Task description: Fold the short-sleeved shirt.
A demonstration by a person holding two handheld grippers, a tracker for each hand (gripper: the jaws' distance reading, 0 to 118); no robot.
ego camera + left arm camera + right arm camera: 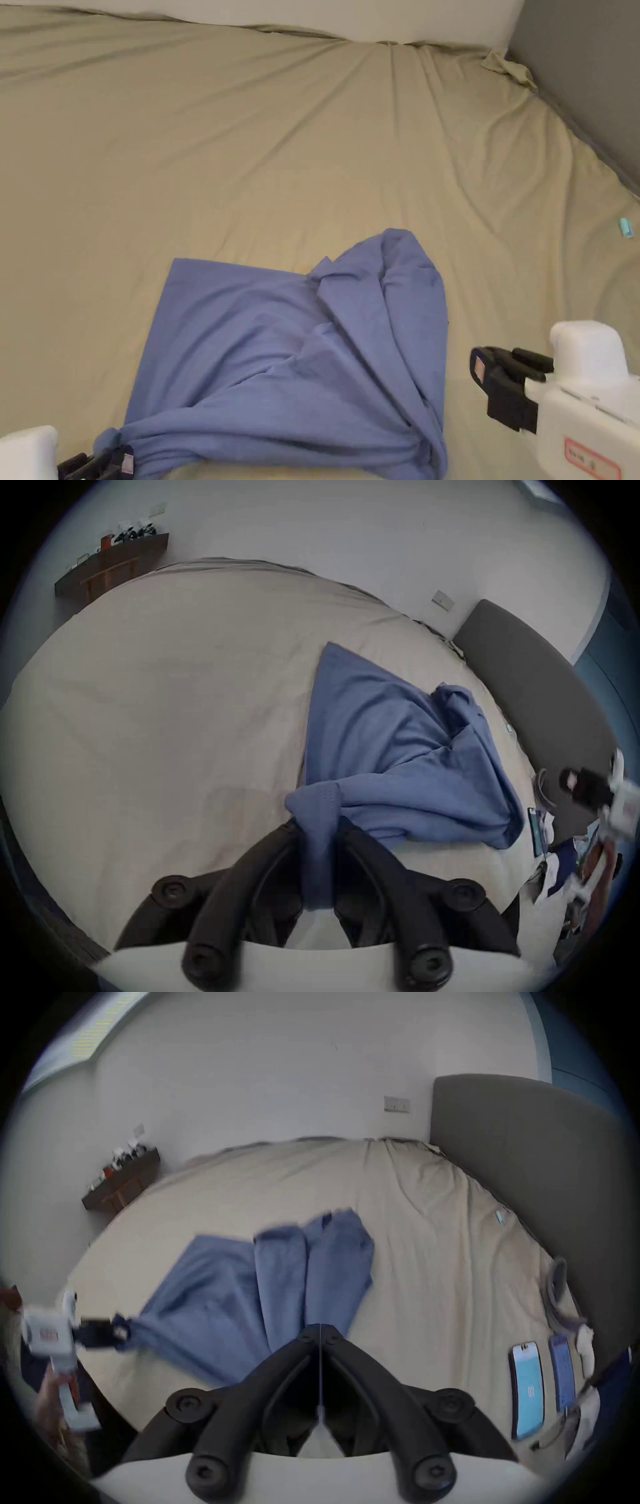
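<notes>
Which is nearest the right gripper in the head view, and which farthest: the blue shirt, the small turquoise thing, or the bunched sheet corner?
From the right gripper:
1. Shirt, just to its left.
2. Turquoise thing, beyond it by the right edge of the bed.
3. Sheet corner, at the bed's far right end.

Bed (250, 125), beige fitted sheet, wrinkled. On it: blue short-sleeved shirt (300, 350) at near edge; small turquoise item (625, 227) by headboard edge; two phones (528, 1390) near corner.

Plain blue shirt (300, 362), beige bedsheet (250, 156), black claws, grey headboard (519, 1158)
</notes>
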